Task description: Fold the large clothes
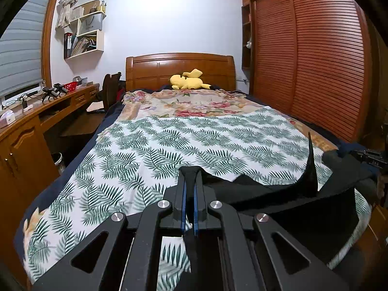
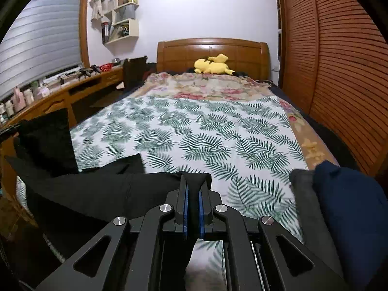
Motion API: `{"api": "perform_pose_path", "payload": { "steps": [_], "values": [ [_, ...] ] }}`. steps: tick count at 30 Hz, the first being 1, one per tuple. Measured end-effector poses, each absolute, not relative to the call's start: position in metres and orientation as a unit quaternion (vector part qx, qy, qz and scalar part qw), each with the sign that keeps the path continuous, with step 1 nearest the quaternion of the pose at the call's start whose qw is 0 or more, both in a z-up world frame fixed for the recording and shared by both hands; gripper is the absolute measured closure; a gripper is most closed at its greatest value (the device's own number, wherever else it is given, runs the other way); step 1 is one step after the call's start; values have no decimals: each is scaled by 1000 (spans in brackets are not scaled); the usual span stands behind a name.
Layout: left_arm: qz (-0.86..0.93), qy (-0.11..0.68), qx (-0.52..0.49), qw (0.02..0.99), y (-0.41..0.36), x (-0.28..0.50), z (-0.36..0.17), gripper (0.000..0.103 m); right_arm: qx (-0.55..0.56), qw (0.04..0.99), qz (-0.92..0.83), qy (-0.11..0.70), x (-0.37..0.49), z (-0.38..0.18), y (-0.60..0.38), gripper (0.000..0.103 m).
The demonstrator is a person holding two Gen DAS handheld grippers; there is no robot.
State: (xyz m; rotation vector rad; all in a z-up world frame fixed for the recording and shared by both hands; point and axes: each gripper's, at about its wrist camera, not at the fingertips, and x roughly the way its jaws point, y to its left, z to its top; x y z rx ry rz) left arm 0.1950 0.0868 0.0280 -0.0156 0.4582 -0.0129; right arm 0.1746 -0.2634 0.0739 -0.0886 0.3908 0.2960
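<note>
A large black garment (image 1: 278,194) is held up over the near end of the bed, stretched between both grippers. My left gripper (image 1: 190,177) is shut on one edge of it; the cloth runs off to the right. My right gripper (image 2: 194,181) is shut on another edge of the garment (image 2: 97,189), which runs off to the left and hangs down below. Under it lies a white sheet with green fern print (image 1: 169,145), also in the right wrist view (image 2: 206,133).
Folded dark grey and navy clothes (image 2: 339,206) lie at the bed's near right corner. A yellow plush toy (image 1: 188,80) sits by the wooden headboard. A wooden desk (image 1: 36,121) runs along the left, a louvred wardrobe (image 1: 315,60) along the right.
</note>
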Motion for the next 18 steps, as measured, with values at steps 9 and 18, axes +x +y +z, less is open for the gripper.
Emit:
{"api": "perform_pose_path", "payload": {
  "steps": [9, 18],
  "values": [
    [8, 225, -44, 973, 98, 261, 2, 98, -15, 971, 127, 200, 281, 51, -229, 97],
    [22, 237, -53, 970, 102, 299, -34, 98, 18, 971, 105, 216, 349, 13, -197, 97]
  ]
}}
